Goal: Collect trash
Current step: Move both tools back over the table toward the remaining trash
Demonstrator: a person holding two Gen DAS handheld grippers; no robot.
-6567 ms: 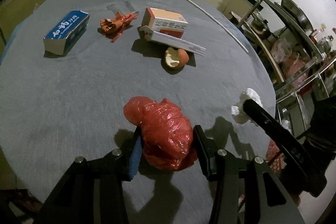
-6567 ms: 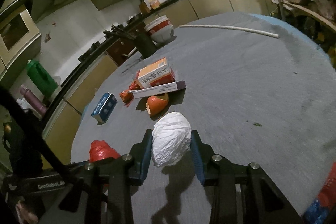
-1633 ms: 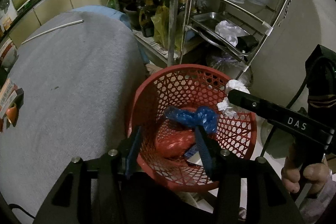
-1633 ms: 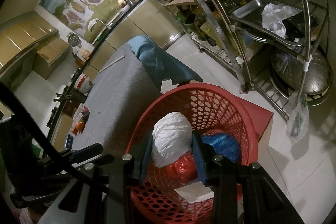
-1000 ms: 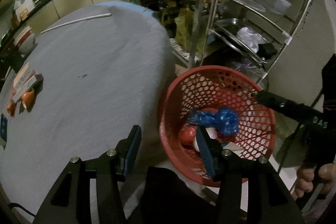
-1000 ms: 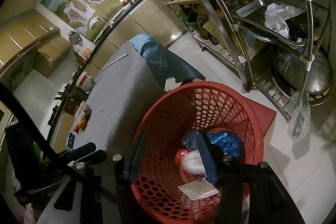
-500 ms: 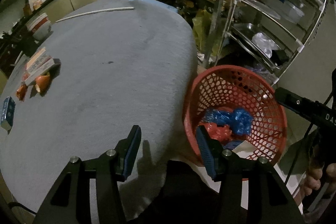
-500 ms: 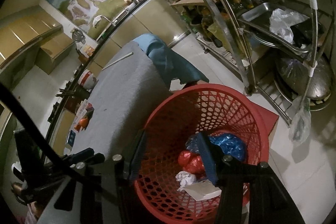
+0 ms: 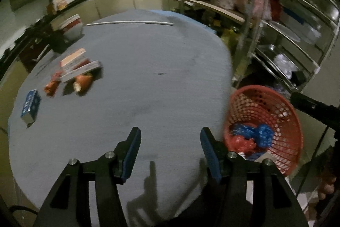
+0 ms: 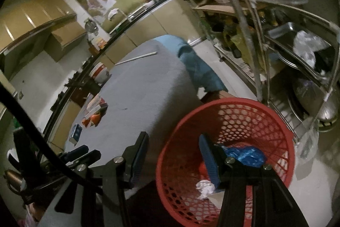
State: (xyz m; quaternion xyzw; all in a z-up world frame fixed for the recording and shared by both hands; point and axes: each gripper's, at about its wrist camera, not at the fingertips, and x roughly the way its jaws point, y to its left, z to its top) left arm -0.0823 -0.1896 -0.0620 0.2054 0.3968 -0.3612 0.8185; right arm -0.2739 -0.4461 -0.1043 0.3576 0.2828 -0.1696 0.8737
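Grey table [image 9: 148, 69]: remaining trash cluster [image 9: 74, 76] lies far-left of your left gripper [image 9: 170, 150], jaws just widened, empty. Right gripper [image 10: 173, 160] spread, empty, over red basket [image 10: 276, 137]. Left hand nearer; boxes' long axes run crosswise.

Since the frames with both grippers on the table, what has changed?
The red bag and white wad were carried off and dropped in the red basket. The left gripper and right gripper are open and empty. Boxes and peel stay on the table.
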